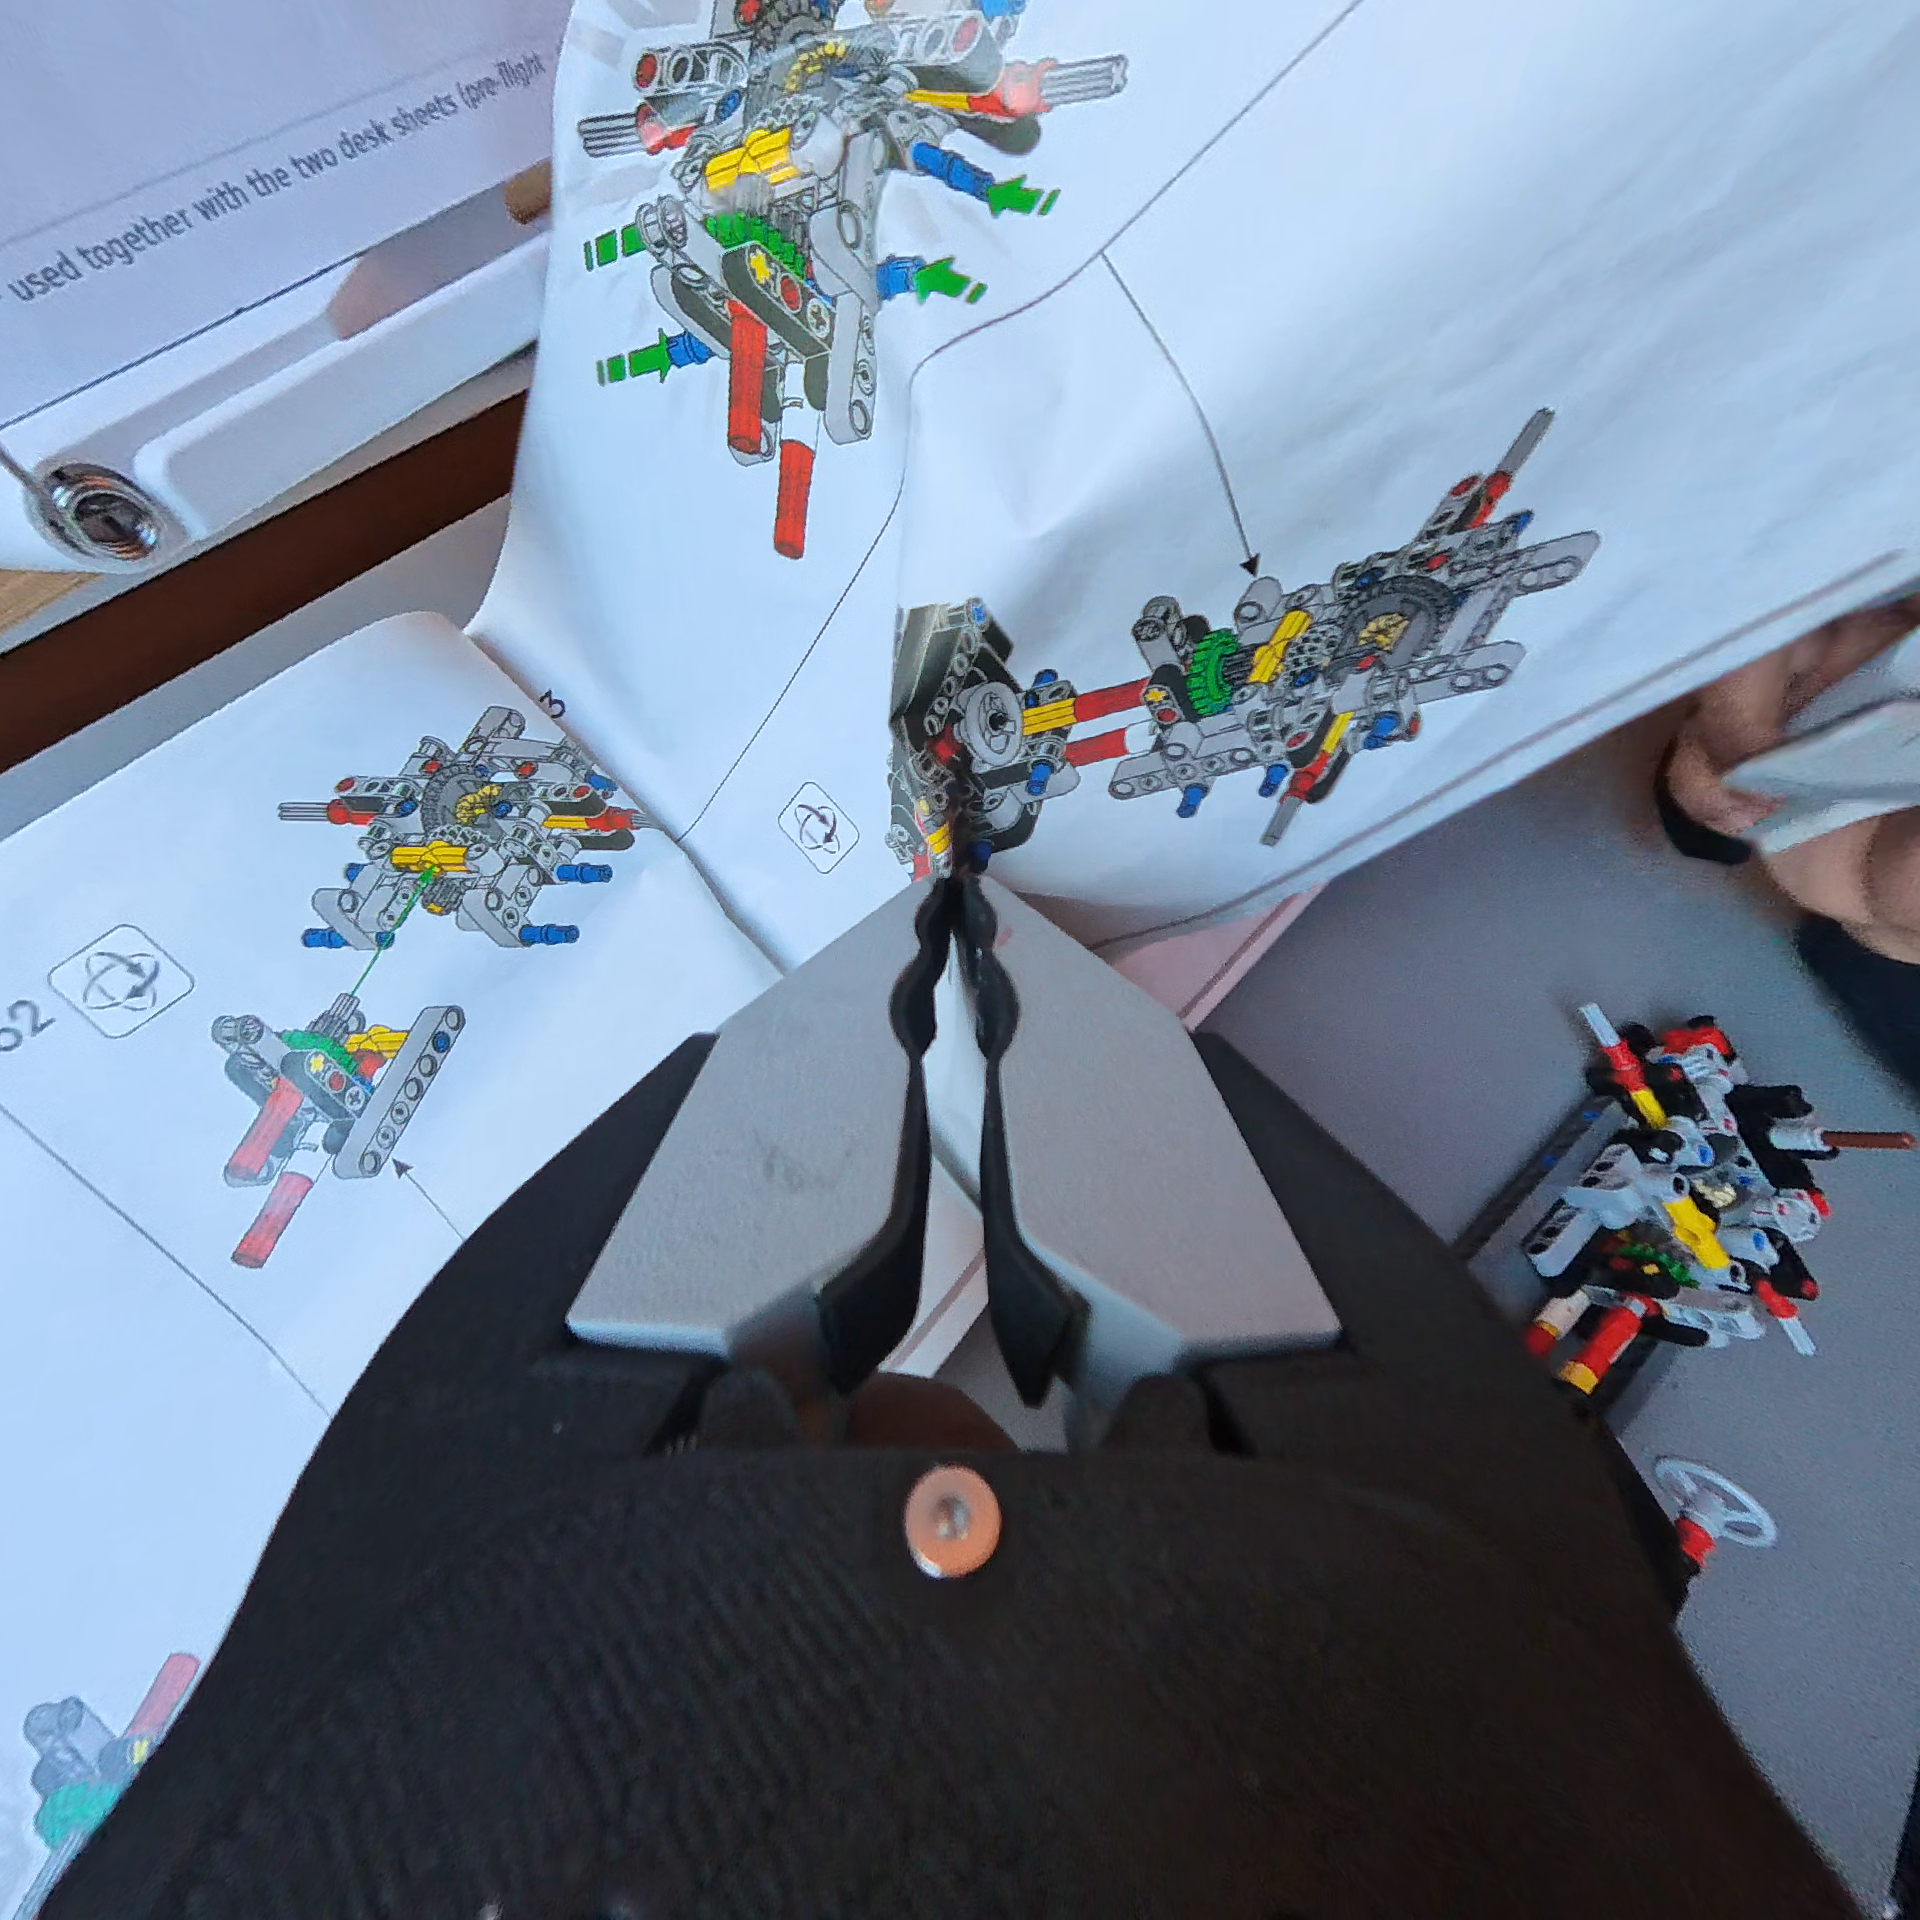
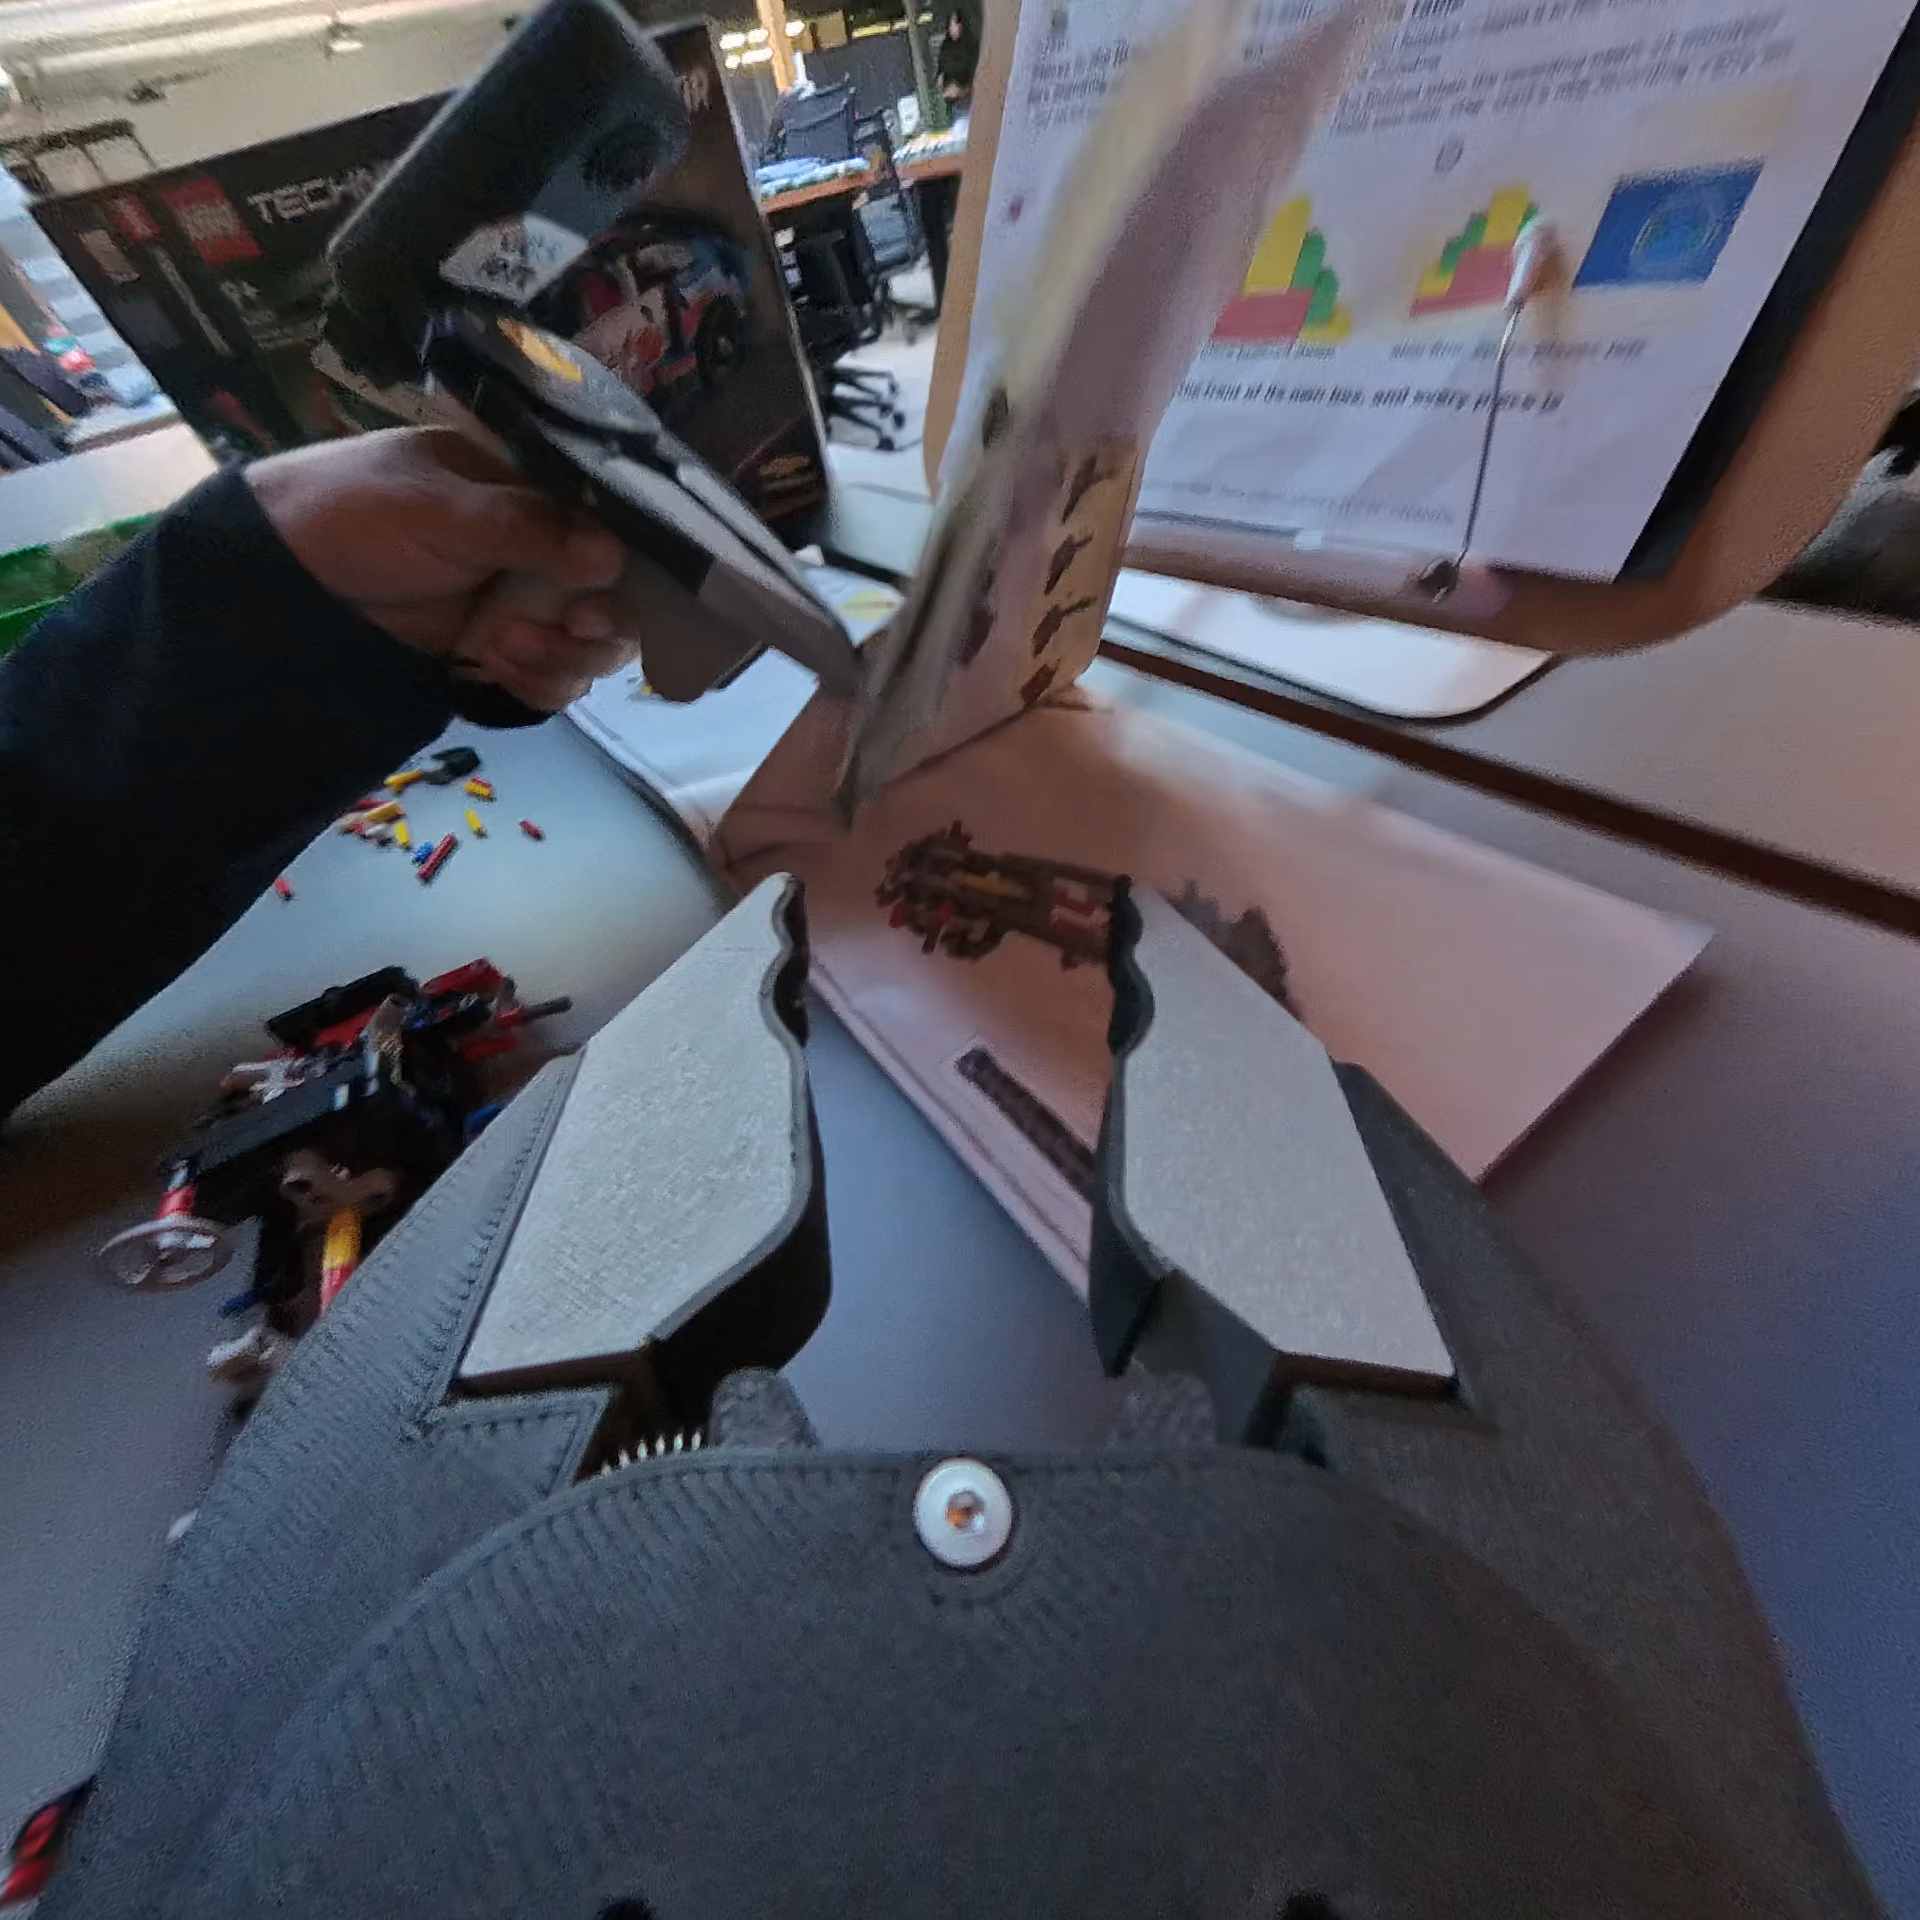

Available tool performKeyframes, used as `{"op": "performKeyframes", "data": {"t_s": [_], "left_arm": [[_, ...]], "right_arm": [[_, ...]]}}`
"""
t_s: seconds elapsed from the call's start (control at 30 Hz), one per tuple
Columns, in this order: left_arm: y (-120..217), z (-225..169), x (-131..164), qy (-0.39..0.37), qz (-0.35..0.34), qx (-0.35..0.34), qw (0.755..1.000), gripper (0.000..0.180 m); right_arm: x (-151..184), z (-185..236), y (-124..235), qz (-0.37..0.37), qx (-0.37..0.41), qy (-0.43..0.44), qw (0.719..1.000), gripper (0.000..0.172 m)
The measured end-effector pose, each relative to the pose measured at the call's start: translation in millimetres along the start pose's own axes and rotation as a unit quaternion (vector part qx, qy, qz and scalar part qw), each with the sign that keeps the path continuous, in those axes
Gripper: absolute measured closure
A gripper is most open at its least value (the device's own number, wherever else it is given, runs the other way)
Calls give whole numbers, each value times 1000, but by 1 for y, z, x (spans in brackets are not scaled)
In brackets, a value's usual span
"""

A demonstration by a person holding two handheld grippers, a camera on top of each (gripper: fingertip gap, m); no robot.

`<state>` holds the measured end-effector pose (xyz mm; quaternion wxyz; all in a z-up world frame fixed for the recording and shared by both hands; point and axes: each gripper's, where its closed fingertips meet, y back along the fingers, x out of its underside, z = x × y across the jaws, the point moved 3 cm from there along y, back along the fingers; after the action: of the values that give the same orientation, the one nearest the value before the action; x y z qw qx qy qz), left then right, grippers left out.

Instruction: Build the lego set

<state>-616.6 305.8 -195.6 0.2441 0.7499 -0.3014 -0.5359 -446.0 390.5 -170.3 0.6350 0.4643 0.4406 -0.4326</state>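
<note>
The left gripper [image 1: 951,899] has its two fingers pressed together on the bottom edge of a page [image 1: 1299,436] of the booklet [image 1: 312,935]. The paper is pinched where the black pads meet, and the page is lifted up off the rest of the booklet, standing about halfway over. The other pages lie flat on the table to the left, with pictures of a brick model on them. The right gripper [image 2: 956,966] has its fingers wide apart with nothing in them. It hangs just over the flat pink page [image 2: 1403,956] under the lifted one. In the right view, the left gripper can be seen farther off, with a hand [image 2: 468,561] around it, holding the page up. A small brick model [image 1: 1683,1195] sits on the grey table [image 1: 1455,1018] to the right of the booklet, and loose little bricks [image 2: 416,821] lie far to the left. So the page looks half turned: it is up, but not yet laid down on the other side.
</note>
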Motion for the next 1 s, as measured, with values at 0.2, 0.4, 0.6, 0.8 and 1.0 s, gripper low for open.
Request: {"op": "performKeyframes", "data": {"t_s": [0.2, 0.4, 0.6, 0.8, 1.0], "left_arm": [[-4, -2, 1, -3, 4, 3, 1000, 180], [-5, -2, 2, -1, 5, 7, 1000, 180], [-4, -2, 2, 0, 4, 8, 1000, 180], [4, 1, 2, 8, 2, 11, 1000, 177], [34, 20, 2, 1, 2, -77, 997, 170]], "right_arm": [[-41, -6, 21, -64, -1, 20, 998, 125], [-20, -24, 9, -6, -7, -64, 998, 136], [-10, -23, -1, 0, -32, -98, 995, 172], [-8, -23, 3, -12, -39, -129, 991, 172], [-7, -17, 7, -16, -40, -127, 991, 172]]}}
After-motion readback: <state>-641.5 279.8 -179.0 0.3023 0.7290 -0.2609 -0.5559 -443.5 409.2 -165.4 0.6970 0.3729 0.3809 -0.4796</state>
